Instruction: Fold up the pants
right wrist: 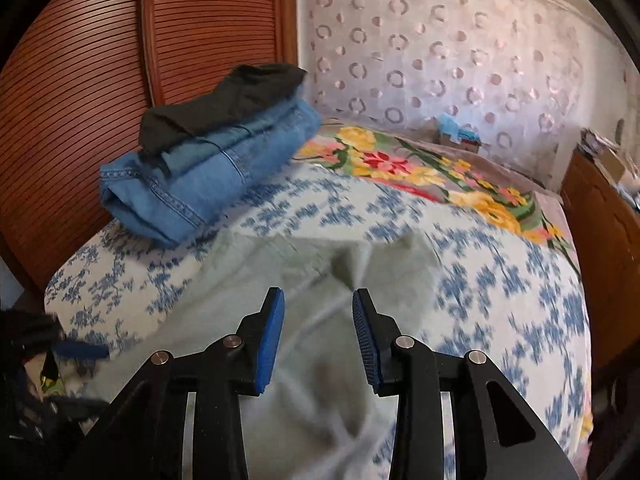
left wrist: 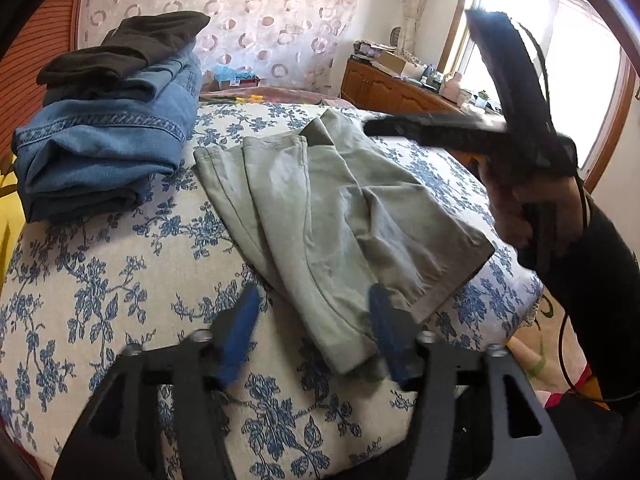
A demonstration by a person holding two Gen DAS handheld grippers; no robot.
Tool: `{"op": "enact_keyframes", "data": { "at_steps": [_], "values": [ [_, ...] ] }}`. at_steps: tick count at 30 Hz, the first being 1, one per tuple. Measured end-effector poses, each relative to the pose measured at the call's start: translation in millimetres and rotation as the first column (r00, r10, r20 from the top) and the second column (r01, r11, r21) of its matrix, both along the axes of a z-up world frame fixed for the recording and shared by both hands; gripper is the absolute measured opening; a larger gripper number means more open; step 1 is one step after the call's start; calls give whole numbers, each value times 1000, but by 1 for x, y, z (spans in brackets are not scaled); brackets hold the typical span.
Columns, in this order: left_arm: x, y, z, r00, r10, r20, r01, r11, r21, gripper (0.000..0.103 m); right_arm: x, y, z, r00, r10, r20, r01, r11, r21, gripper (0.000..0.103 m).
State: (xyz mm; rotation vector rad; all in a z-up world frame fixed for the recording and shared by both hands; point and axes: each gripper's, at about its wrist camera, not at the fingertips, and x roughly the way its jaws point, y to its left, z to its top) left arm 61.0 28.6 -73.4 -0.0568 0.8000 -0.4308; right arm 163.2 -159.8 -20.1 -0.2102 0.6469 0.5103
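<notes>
Grey-green pants (left wrist: 320, 208) lie folded on the blue-flowered bed cover (left wrist: 120, 288), legs running from the near right to the far middle. My left gripper (left wrist: 314, 300) is open and empty, just above the near end of the pants. My right gripper (left wrist: 424, 128) is raised over the pants' far right side, held in a hand. In the right wrist view the right gripper (right wrist: 318, 300) is open and empty above the blurred pants (right wrist: 312, 280). The left gripper's tip (right wrist: 80, 348) shows at the left edge there.
A stack of folded blue jeans (left wrist: 104, 144) with black garments (left wrist: 128, 48) on top sits at the far left of the bed, also in the right wrist view (right wrist: 208, 176). A wooden cabinet (left wrist: 400, 92) with clutter stands at the far right by the window. A flowered blanket (right wrist: 420, 172) lies beyond.
</notes>
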Motion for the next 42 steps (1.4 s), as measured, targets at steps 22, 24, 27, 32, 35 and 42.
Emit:
{"op": "enact_keyframes", "data": {
  "at_steps": [22, 24, 27, 32, 35, 42],
  "values": [
    [66, -18, 0, 1000, -17, 19, 15, 997, 81, 61, -26, -22, -38, 989, -113, -97, 112, 994, -13, 53],
    [74, -21, 3, 999, -23, 23, 21, 996, 90, 60, -20, -22, -43, 986, -123, -111, 120, 992, -28, 54],
    [87, -25, 9, 999, -18, 39, 14, 995, 96, 58, -20, -18, -45, 984, -143, -106, 136, 988, -67, 54],
    [117, -37, 14, 998, -44, 37, 39, 992, 117, 46, -19, -15, -44, 985, -144, -98, 137, 988, -74, 54],
    [136, -48, 13, 998, -68, 16, 65, 990, 128, 43, -20, -15, -44, 985, -147, -96, 140, 987, -74, 55],
    [170, -72, -6, 997, -63, -33, 69, 971, 228, 43, -21, -16, -45, 985, -156, -76, 149, 985, -91, 56]
  ]
}}
